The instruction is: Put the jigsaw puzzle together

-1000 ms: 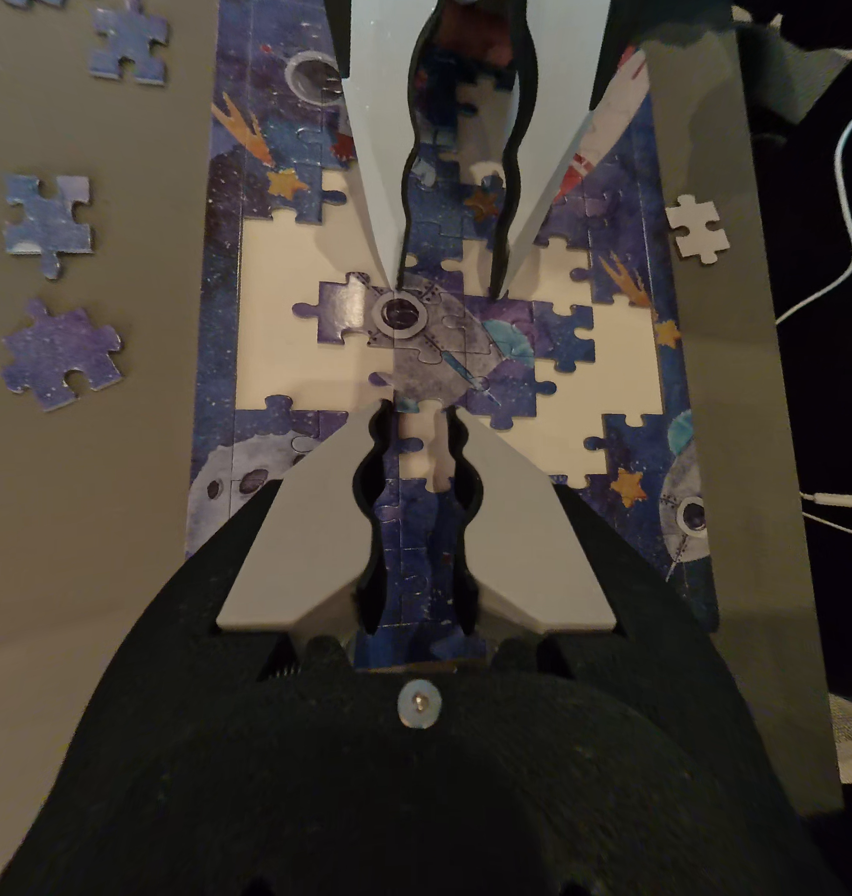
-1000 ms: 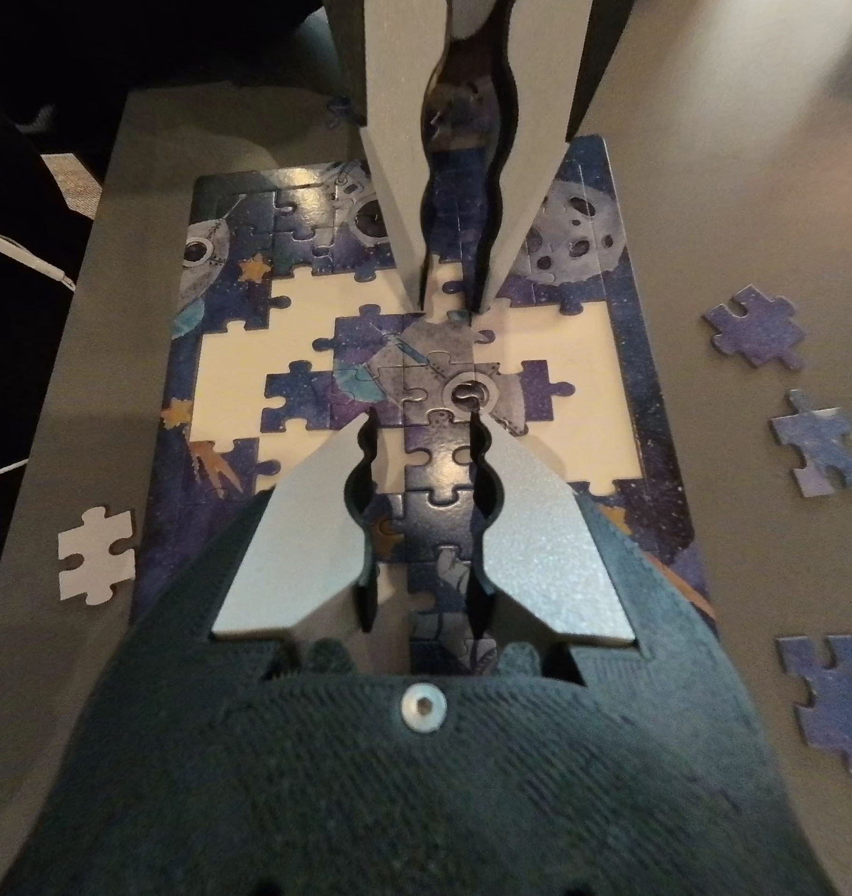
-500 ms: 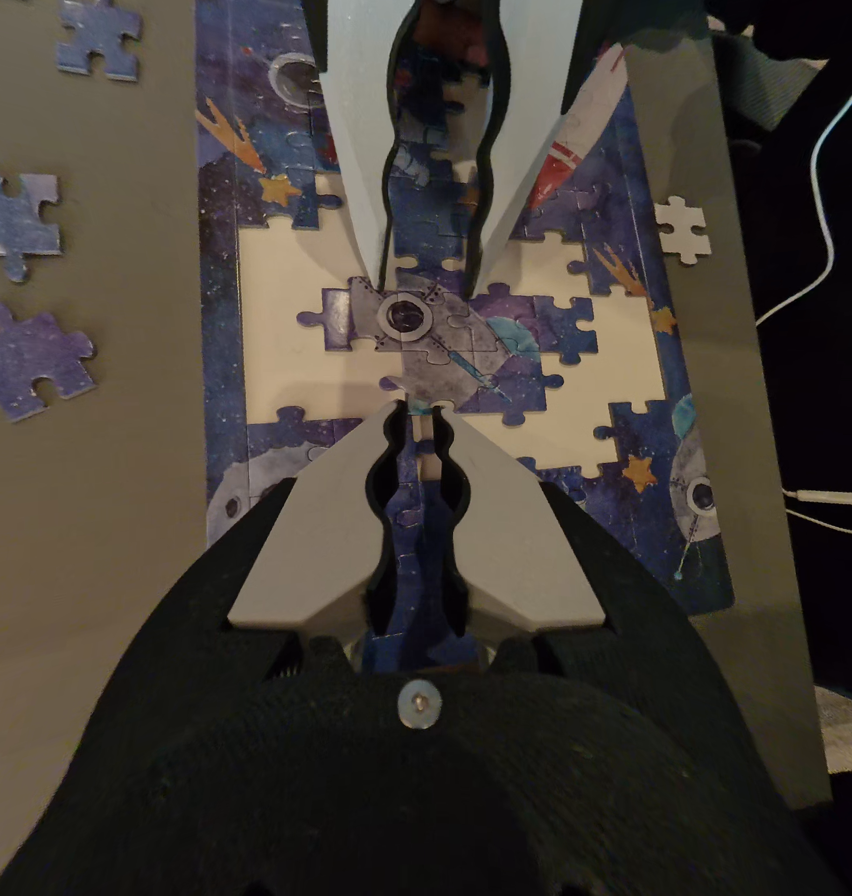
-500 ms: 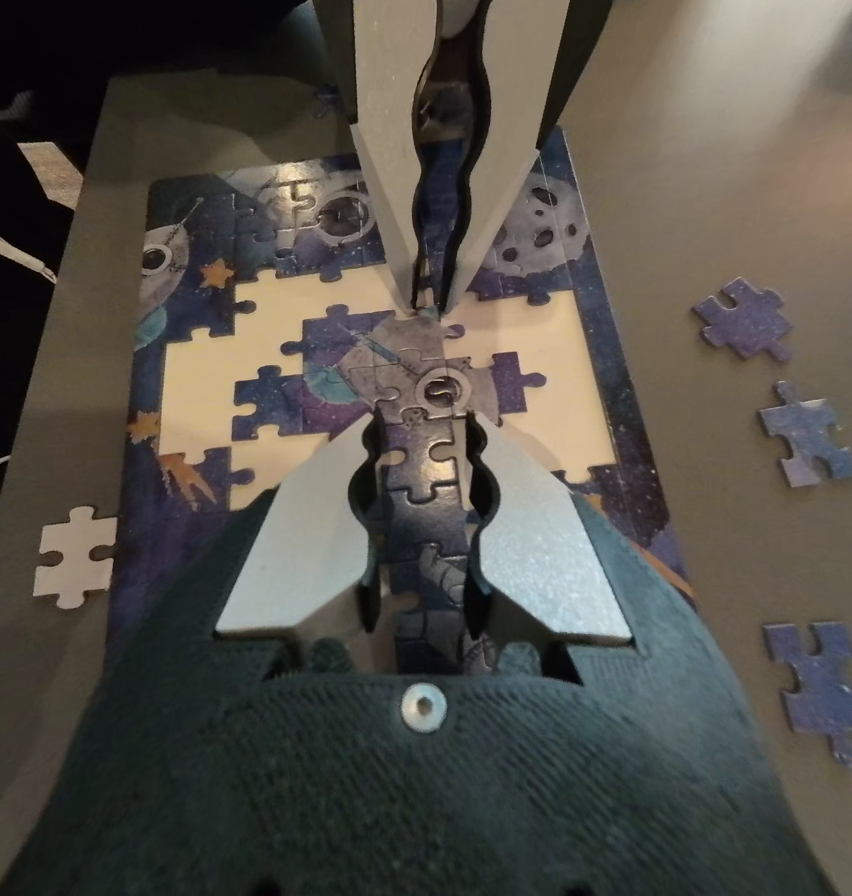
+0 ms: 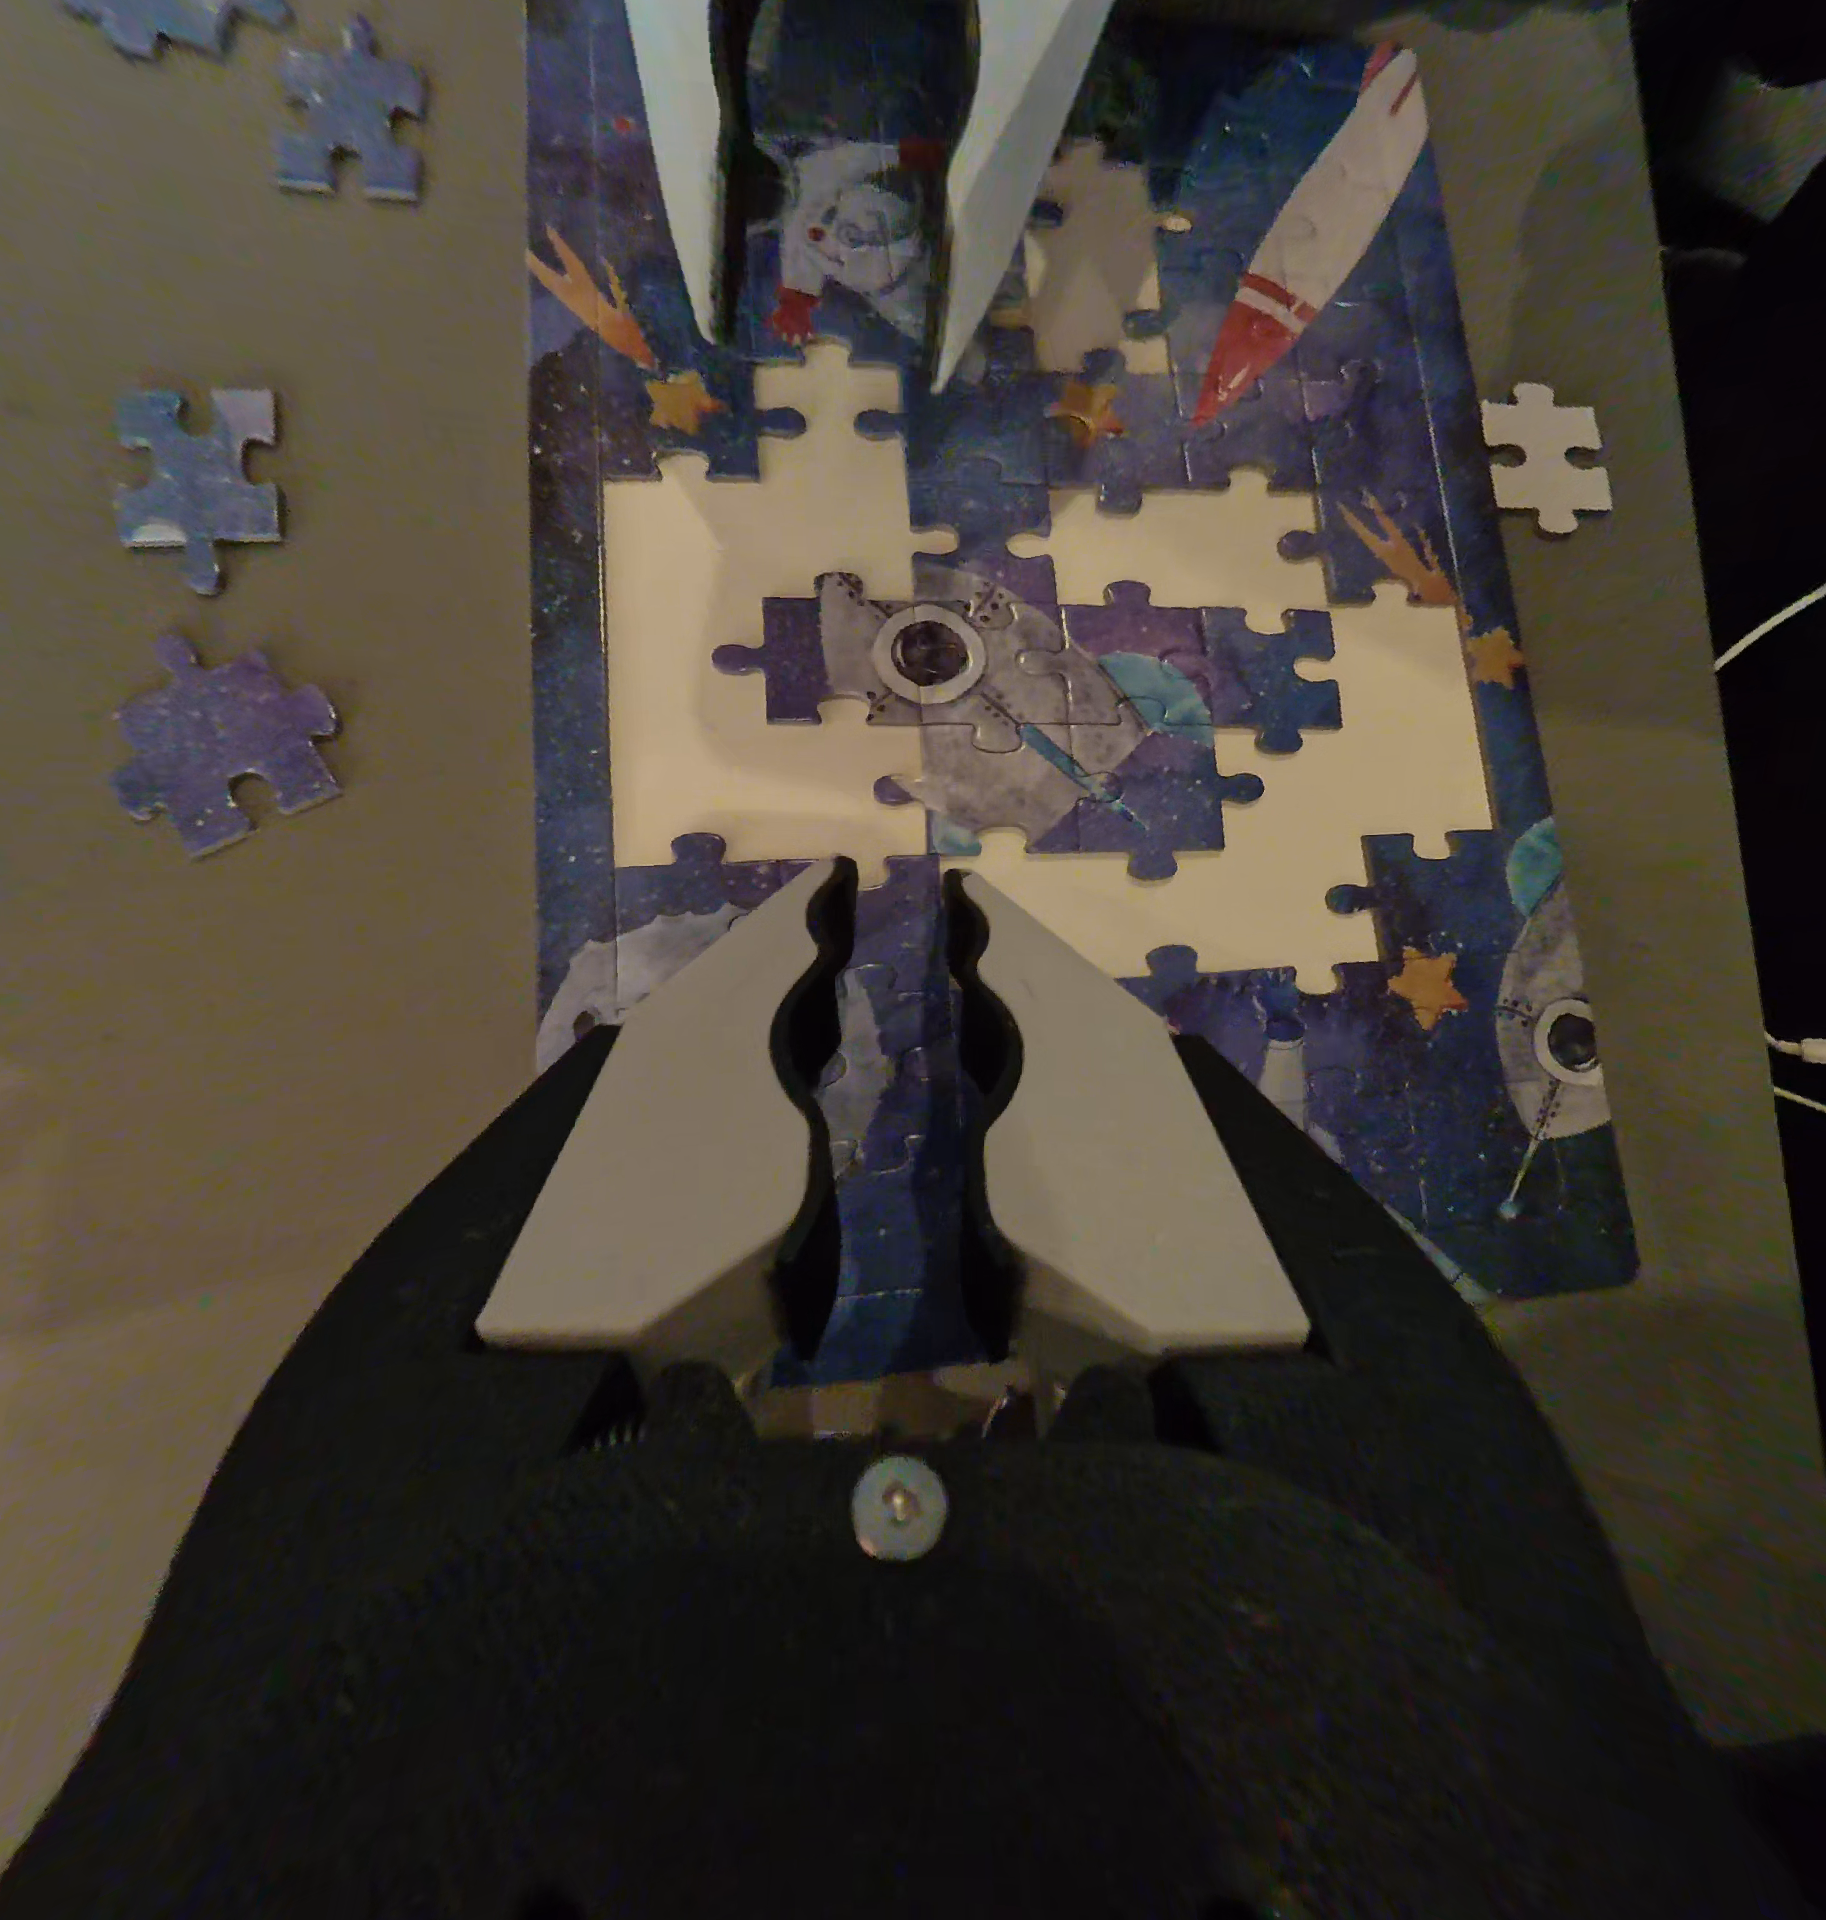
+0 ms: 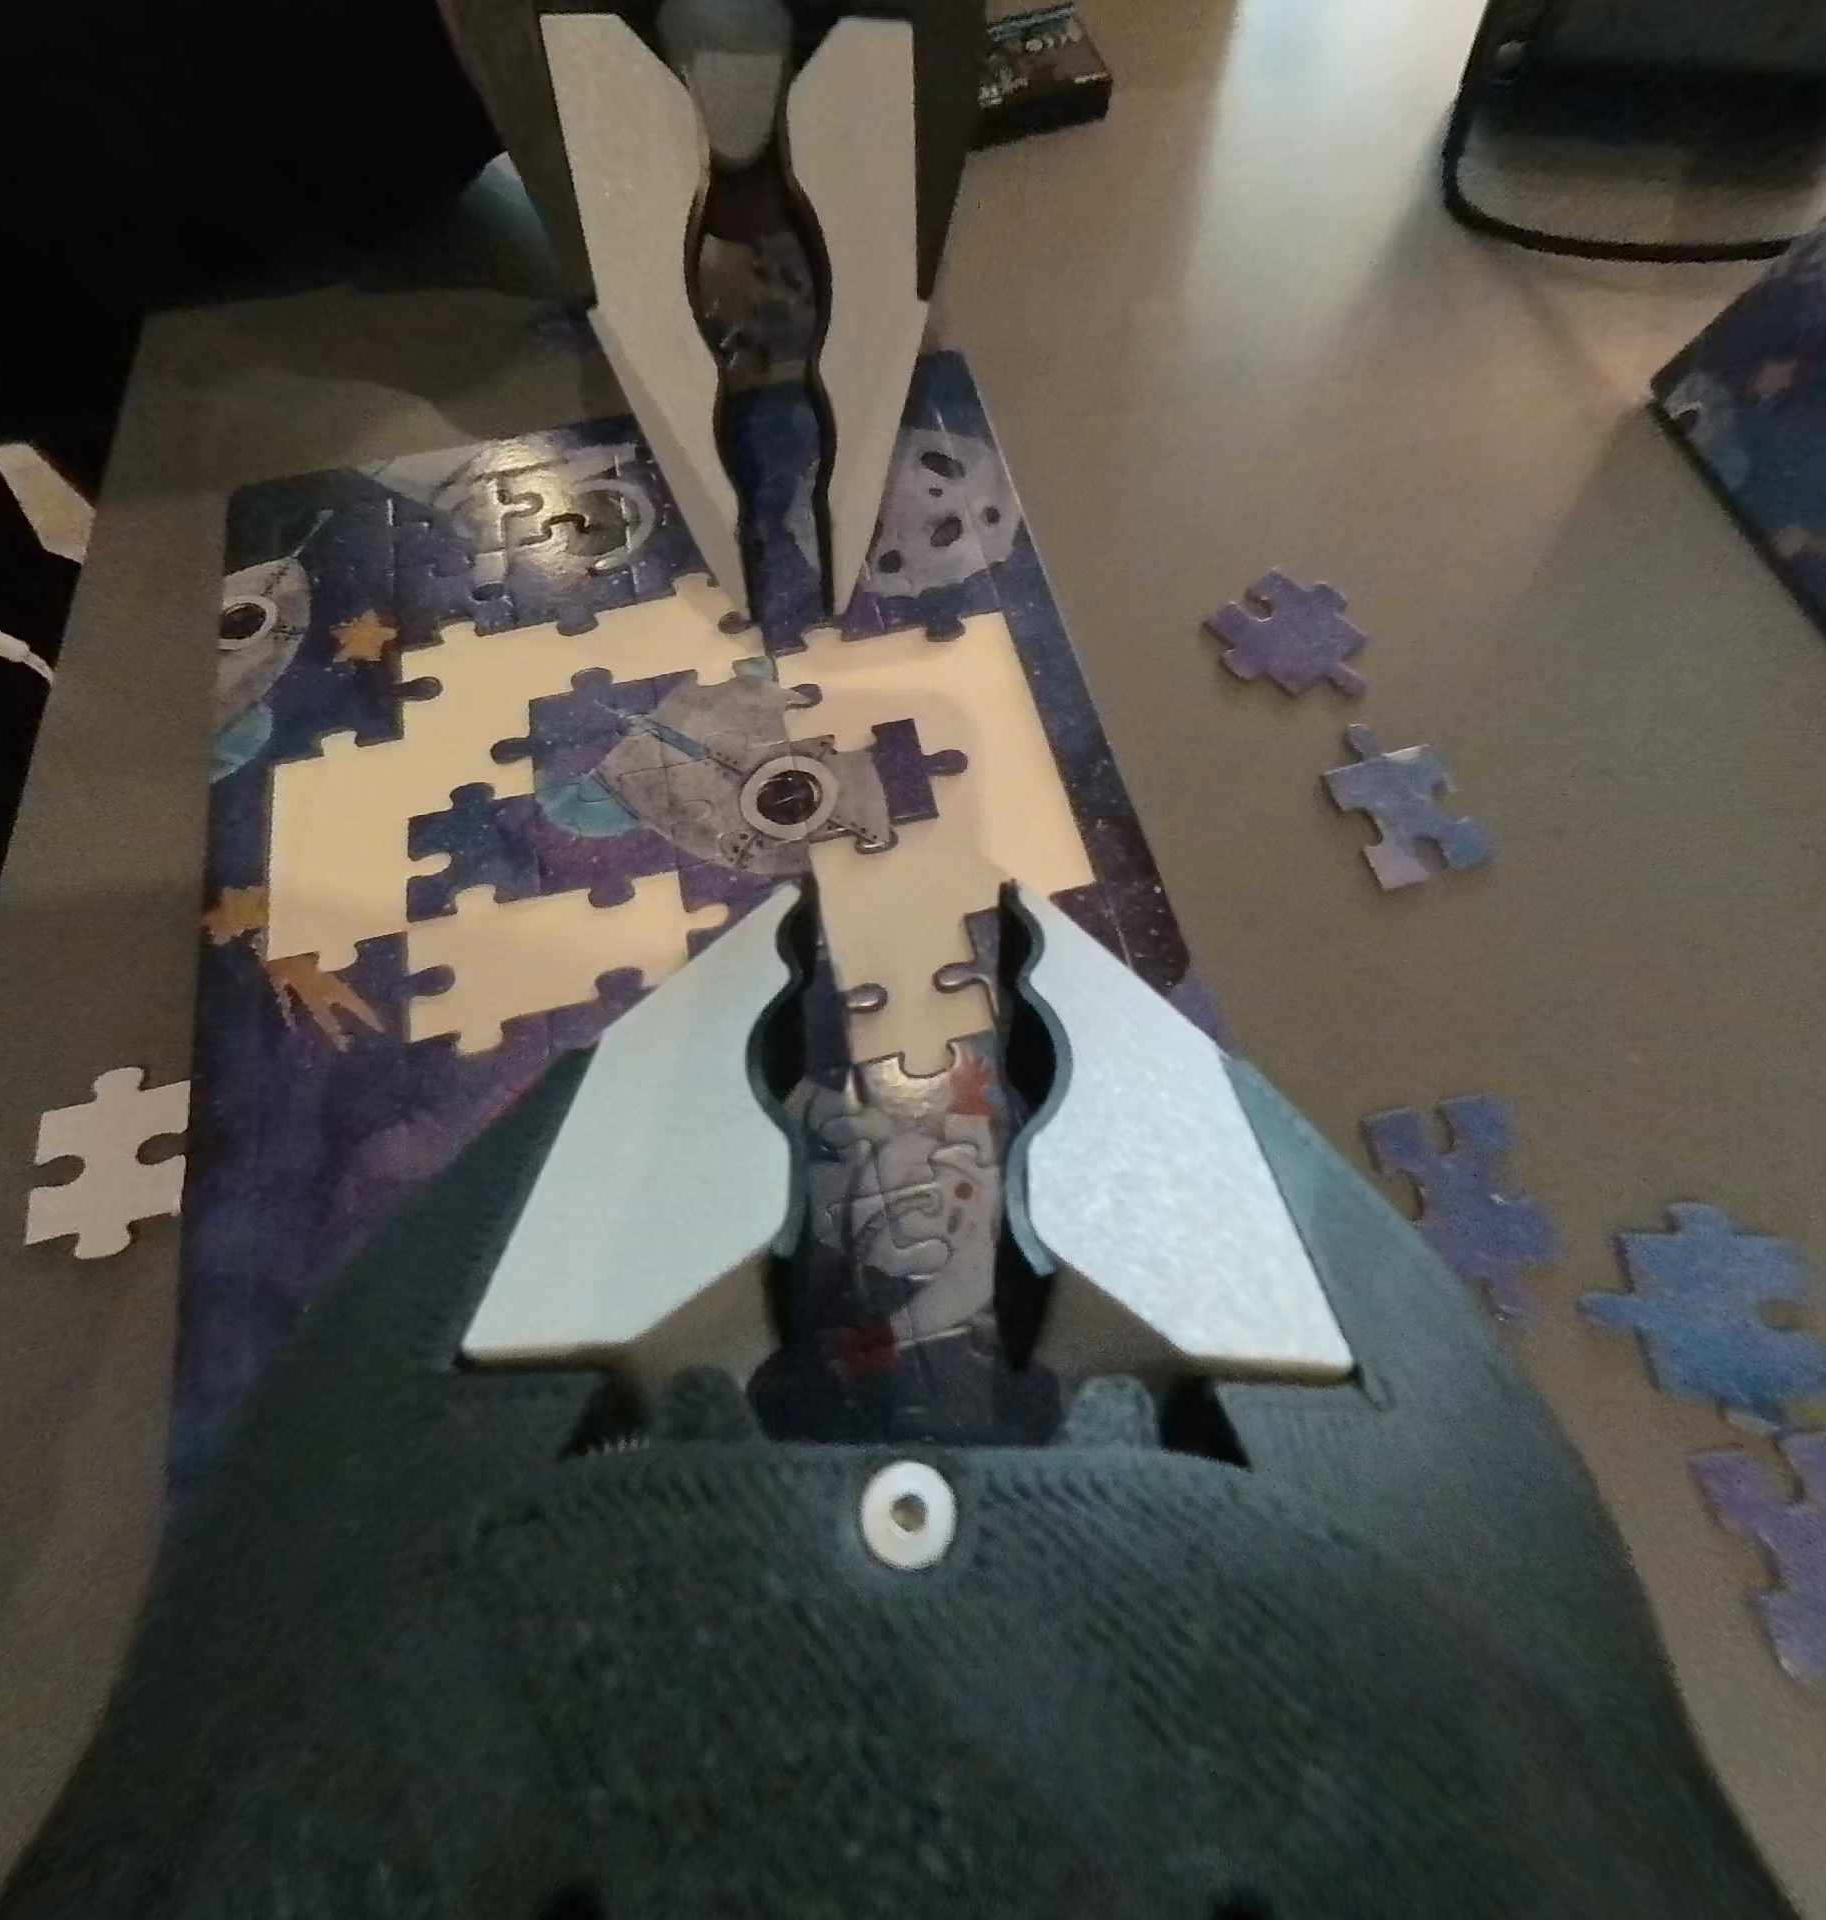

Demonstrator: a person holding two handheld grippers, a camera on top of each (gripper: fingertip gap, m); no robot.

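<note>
A space-themed jigsaw puzzle lies in its board [image 5: 763,540] on a grey table, with cream gaps around a joined middle cluster [image 5: 1034,717] that bears a grey porthole. My left gripper [image 5: 896,871] is at the cluster's near edge, its jaws a narrow gap apart and empty. My right gripper [image 5: 826,358] stands across the board with its jaws wider apart and empty. In the right wrist view the cluster [image 6: 680,790] lies between my right gripper [image 6: 901,896] and my left gripper [image 6: 784,605]. Several loose blue pieces [image 5: 202,488] lie beside the board.
A white face-down piece [image 5: 1548,473] lies at the board's right edge, and shows in the right wrist view [image 6: 109,1158] too. More loose pieces [image 6: 1408,805] lie to the right there. A dark blue box corner [image 6: 1782,488] is at far right. White cables [image 5: 1802,623] hang past the table edge. Across from one pair of fingers to the other is roughly 9 centimetres. Between my right fingertips and the white face-down piece [image 5: 1548,473] there is roughly 15 centimetres. My right wrist view [image 6: 110,1142] looks at it from another angle.
My right gripper has drawn back from the cluster and opened wider. My left gripper's jaws narrowed, then parted a little, and it backed off slightly.
</note>
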